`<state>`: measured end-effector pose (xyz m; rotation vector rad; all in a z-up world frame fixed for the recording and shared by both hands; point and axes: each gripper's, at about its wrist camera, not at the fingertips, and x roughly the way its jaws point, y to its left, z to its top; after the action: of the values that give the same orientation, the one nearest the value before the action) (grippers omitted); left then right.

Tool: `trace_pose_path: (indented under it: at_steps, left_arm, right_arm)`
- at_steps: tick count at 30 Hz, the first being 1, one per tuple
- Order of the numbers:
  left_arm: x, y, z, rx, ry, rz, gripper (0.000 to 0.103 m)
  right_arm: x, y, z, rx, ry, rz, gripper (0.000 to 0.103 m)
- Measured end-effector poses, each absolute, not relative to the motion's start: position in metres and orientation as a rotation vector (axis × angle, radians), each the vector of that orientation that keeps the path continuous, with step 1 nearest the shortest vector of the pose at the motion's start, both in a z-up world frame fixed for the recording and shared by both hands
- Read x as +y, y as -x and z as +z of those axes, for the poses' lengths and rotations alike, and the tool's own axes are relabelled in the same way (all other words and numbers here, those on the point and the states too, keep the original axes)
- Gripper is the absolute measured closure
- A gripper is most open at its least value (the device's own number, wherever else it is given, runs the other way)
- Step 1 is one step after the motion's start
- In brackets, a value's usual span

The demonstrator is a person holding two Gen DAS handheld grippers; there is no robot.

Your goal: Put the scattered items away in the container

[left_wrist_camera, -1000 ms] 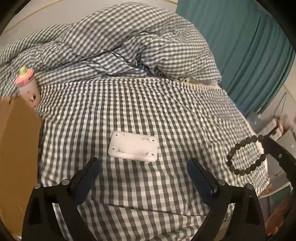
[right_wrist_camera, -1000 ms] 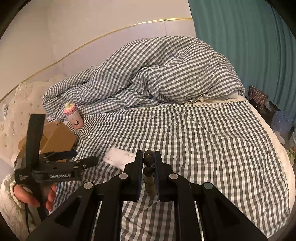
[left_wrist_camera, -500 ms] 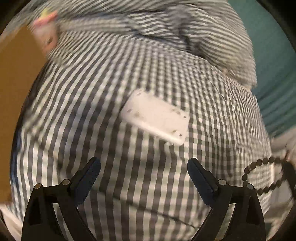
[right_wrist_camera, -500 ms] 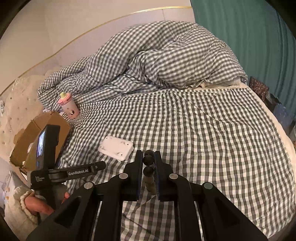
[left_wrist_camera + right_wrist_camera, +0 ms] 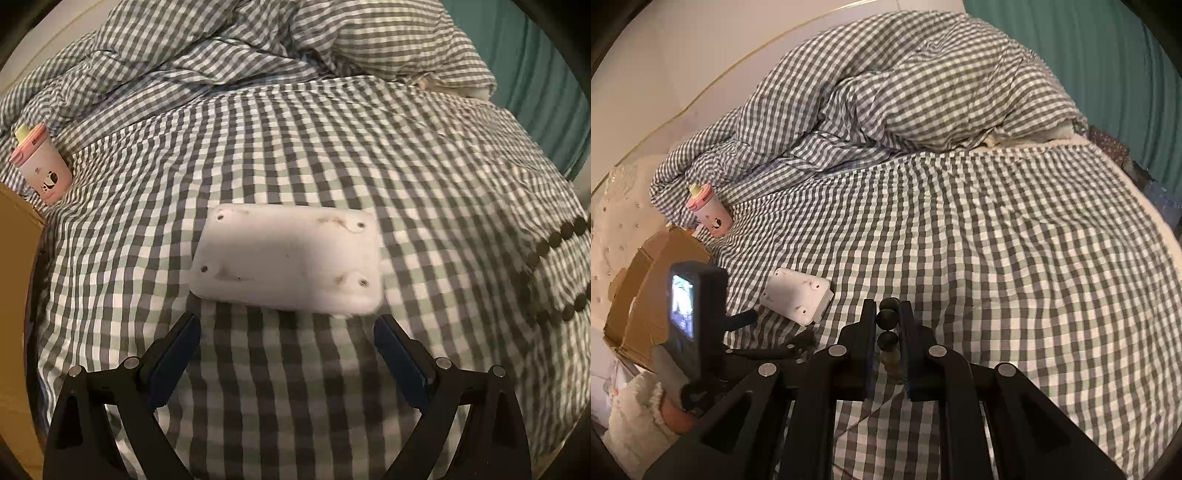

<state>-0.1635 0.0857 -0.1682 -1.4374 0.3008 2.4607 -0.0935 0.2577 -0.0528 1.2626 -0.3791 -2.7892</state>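
Dropped closer: left gripper (image 5: 286,347), fingers spread wide and empty, just short of flat white rounded-rectangle plastic box (image 5: 288,260) lying on checked bed sheet (image 5: 424,177). Looks light, rigid, smooth; best pinched across short edges. Right gripper (image 5: 887,334) clamped on dark bead bracelet (image 5: 886,319).

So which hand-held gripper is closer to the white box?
Left. The left hand-held gripper hangs open just short of the white box; the right hand-held gripper, clamping beads, sits farther off.

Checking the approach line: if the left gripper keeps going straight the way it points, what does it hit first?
Most likely the white plastic box: it lies just beyond the open left gripper, centred between the fingers. Depth is unclear, so the checked bedsheet just short of it might come first.
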Motion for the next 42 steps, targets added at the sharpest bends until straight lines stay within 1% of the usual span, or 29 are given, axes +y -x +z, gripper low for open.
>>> trace_pose_path:
  at_steps: [3,5,9,14,17,20,23,25,26,27,28,29,31,32,33,34,35,36,37,39,41,42]
  left_arm:
    - [0.085,0.171,-0.166,0.246,1.422,2.442,0.006]
    - [0.086,0.175,-0.164,0.252,1.401,2.445,0.006]
    - [0.088,0.187,-0.167,0.252,1.386,2.415,0.0]
    - [0.091,0.213,-0.183,0.245,1.444,2.336,0.0]
    - [0.096,0.216,-0.183,0.272,1.418,2.351,0.0]
    - [0.095,0.223,-0.184,0.243,1.423,2.346,0.0]
    - [0.096,0.222,-0.182,0.252,1.41,2.354,0.001]
    - [0.094,0.218,-0.177,0.251,1.38,2.363,0.017]
    - [0.092,0.215,-0.172,0.24,1.359,2.36,0.03]
    - [0.09,0.213,-0.169,0.236,1.345,2.36,0.053]
    - [0.088,0.211,-0.166,0.239,1.337,2.371,0.06]
    - [0.087,0.211,-0.164,0.23,1.348,2.356,0.061]
    - [0.084,0.214,-0.163,0.2,1.371,2.331,0.061]
    - [0.081,0.217,-0.163,0.153,1.381,2.316,0.06]
    - [0.077,0.221,-0.164,0.086,1.397,2.297,0.056]
    - [0.073,0.224,-0.165,0.003,1.414,2.276,0.045]
    - [0.067,0.228,-0.166,-0.105,1.433,2.245,0.038]
    - [0.063,0.23,-0.167,-0.207,1.444,2.21,0.026]
    - [0.058,0.231,-0.167,-0.292,1.446,2.186,0.019]
    - [0.054,0.235,-0.168,-0.414,1.464,2.15,0.013]
    - [0.052,0.24,-0.17,-0.492,1.484,2.133,0.012]
    - [0.053,0.243,-0.171,-0.503,1.49,2.135,0.012]
  right_arm:
    - [0.26,0.097,-0.058,-0.386,-1.279,-2.782,0.092]
    - [0.263,0.1,-0.061,-0.395,-1.286,-2.779,0.092]
    - [0.268,0.104,-0.067,-0.417,-1.301,-2.772,0.092]
    - [0.268,0.108,-0.073,-0.432,-1.325,-2.755,0.092]
    - [0.269,0.109,-0.074,-0.437,-1.33,-2.754,0.092]
    - [0.269,0.11,-0.075,-0.439,-1.332,-2.754,0.092]
    - [0.266,0.109,-0.074,-0.432,-1.337,-2.751,0.092]
    - [0.265,0.108,-0.072,-0.431,-1.33,-2.753,0.092]
    - [0.265,0.108,-0.071,-0.427,-1.328,-2.755,0.092]
    - [0.265,0.107,-0.07,-0.427,-1.326,-2.759,0.092]
    - [0.265,0.106,-0.069,-0.429,-1.323,-2.76,0.092]
    - [0.265,0.106,-0.069,-0.431,-1.319,-2.76,0.092]
    - [0.264,0.105,-0.068,-0.428,-1.316,-2.762,0.092]
    - [0.263,0.104,-0.067,-0.426,-1.314,-2.761,0.092]
    - [0.263,0.103,-0.067,-0.426,-1.313,-2.759,0.092]
    - [0.262,0.102,-0.067,-0.424,-1.311,-2.759,0.092]
    - [0.262,0.102,-0.067,-0.424,-1.311,-2.759,0.092]
    - [0.263,0.102,-0.067,-0.426,-1.312,-2.76,0.092]
    - [0.264,0.101,-0.067,-0.428,-1.31,-2.763,0.092]
    - [0.267,0.1,-0.068,-0.434,-1.313,-2.766,0.092]
    - [0.269,0.101,-0.069,-0.44,-1.316,-2.766,0.092]
    - [0.269,0.102,-0.071,-0.442,-1.322,-2.766,0.092]
